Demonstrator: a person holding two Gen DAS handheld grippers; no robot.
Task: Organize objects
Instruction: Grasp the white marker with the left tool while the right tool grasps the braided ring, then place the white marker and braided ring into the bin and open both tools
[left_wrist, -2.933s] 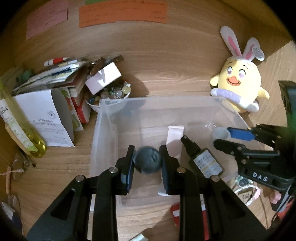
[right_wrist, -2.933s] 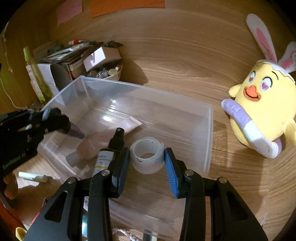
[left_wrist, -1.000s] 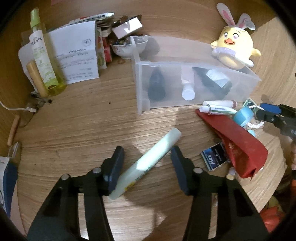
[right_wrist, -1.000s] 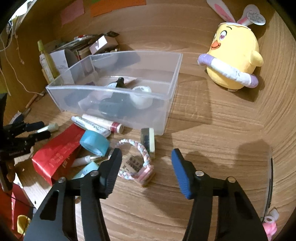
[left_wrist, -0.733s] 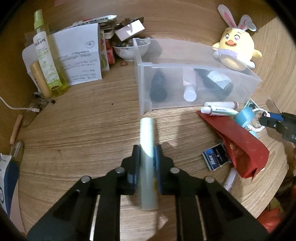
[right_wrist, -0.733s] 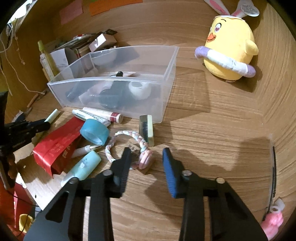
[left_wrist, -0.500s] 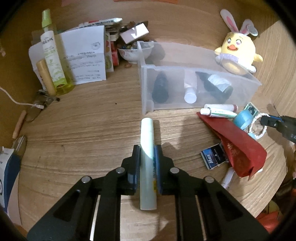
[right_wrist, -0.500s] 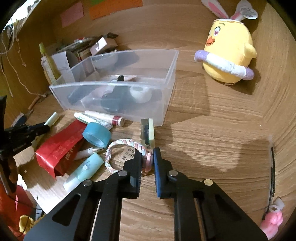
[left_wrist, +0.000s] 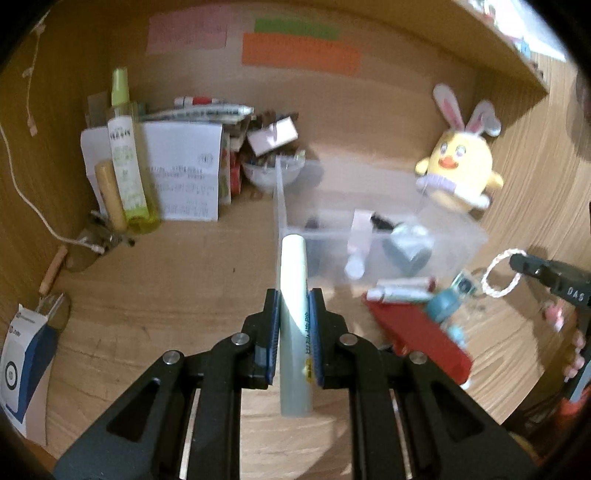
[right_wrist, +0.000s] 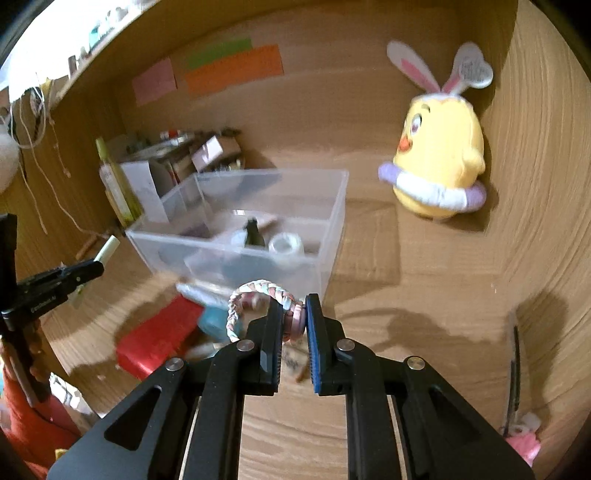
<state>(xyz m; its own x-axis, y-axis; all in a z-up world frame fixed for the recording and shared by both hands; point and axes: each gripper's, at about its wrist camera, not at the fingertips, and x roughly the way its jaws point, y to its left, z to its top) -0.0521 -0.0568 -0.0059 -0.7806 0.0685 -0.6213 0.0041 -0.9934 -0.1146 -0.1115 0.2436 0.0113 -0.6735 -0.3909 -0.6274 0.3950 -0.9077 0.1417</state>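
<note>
My left gripper (left_wrist: 293, 297) is shut on a pale green tube (left_wrist: 293, 295) and holds it above the desk, its tip near the left front corner of the clear plastic bin (left_wrist: 469, 236). My right gripper (right_wrist: 293, 306) is shut on a braided pastel bracelet (right_wrist: 255, 290) with a pink charm, lifted in front of the bin (right_wrist: 332, 225). The bin holds a dark bottle (right_wrist: 253, 230), a tape roll (right_wrist: 286, 245) and a cream tube (left_wrist: 358, 236). The right gripper with the bracelet also shows in the left wrist view (left_wrist: 517, 264).
In front of the bin lie a red packet (left_wrist: 417, 336), small tubes (left_wrist: 400, 290) and a blue tape roll (left_wrist: 443, 304). A yellow bunny plush (right_wrist: 439, 166) stands at the right. A spray bottle (left_wrist: 127, 155), papers and a bowl (left_wrist: 273, 171) crowd the back left.
Both grippers have risen from the desk with their loads. The tube and the bracelet, gripped half a second ago, now hang in the air closer to the bin.
</note>
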